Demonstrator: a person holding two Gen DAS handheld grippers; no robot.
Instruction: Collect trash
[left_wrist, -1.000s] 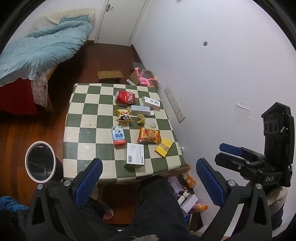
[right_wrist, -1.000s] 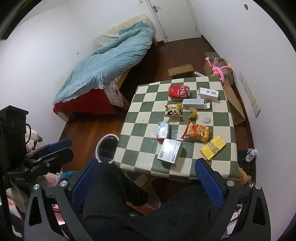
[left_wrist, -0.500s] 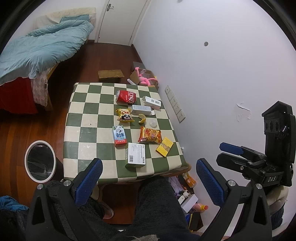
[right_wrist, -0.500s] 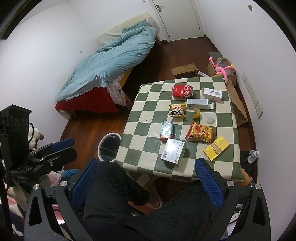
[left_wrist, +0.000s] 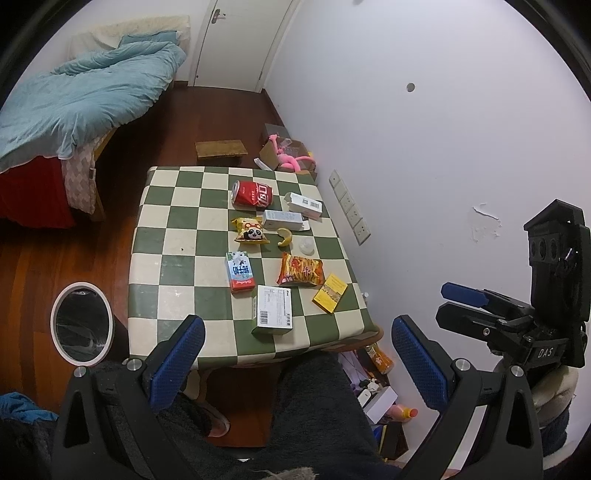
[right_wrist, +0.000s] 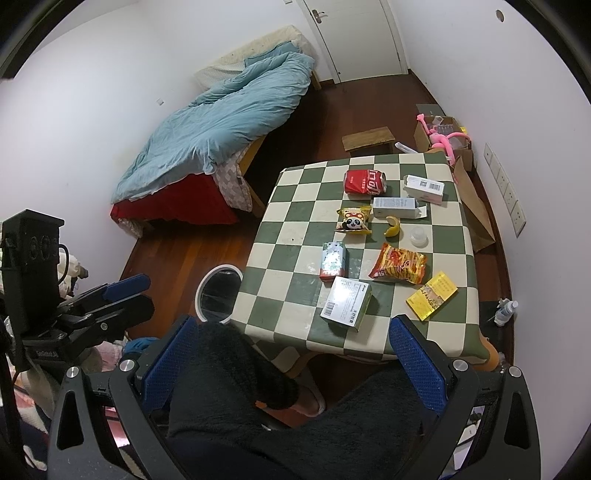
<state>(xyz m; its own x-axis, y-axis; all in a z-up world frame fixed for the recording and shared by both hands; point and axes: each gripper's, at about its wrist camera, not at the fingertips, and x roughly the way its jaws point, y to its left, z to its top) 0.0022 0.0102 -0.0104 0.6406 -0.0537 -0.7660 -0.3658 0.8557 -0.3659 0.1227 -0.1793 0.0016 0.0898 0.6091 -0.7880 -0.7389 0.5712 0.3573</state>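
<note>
Trash lies on a green-and-white checkered table (left_wrist: 166, 258) (right_wrist: 295, 229): a red can (left_wrist: 252, 193) (right_wrist: 365, 181), a panda snack bag (left_wrist: 251, 232) (right_wrist: 354, 220), a banana peel (left_wrist: 285, 236), a milk carton (left_wrist: 239, 271) (right_wrist: 333, 261), an orange chip bag (left_wrist: 300, 269) (right_wrist: 398, 263), a yellow packet (left_wrist: 330, 292) (right_wrist: 431, 294) and white boxes (left_wrist: 273, 309) (right_wrist: 346, 302). A white-rimmed bin (left_wrist: 82, 328) (right_wrist: 217, 291) stands on the floor left of the table. My left gripper (left_wrist: 295, 362) and right gripper (right_wrist: 293, 362) are open, empty, held high above the table's near edge.
A bed with a blue duvet (left_wrist: 81, 96) stands at far left. A small wooden stool (left_wrist: 220, 148) and a cardboard box with a pink toy (left_wrist: 291, 157) are beyond the table. The wall with sockets (left_wrist: 351, 208) runs along the table's right side. My dark-clothed legs (left_wrist: 314, 424) are below.
Both views have drifted slightly; the table sits a little farther right in the right wrist view. Both grippers stay open and empty.
</note>
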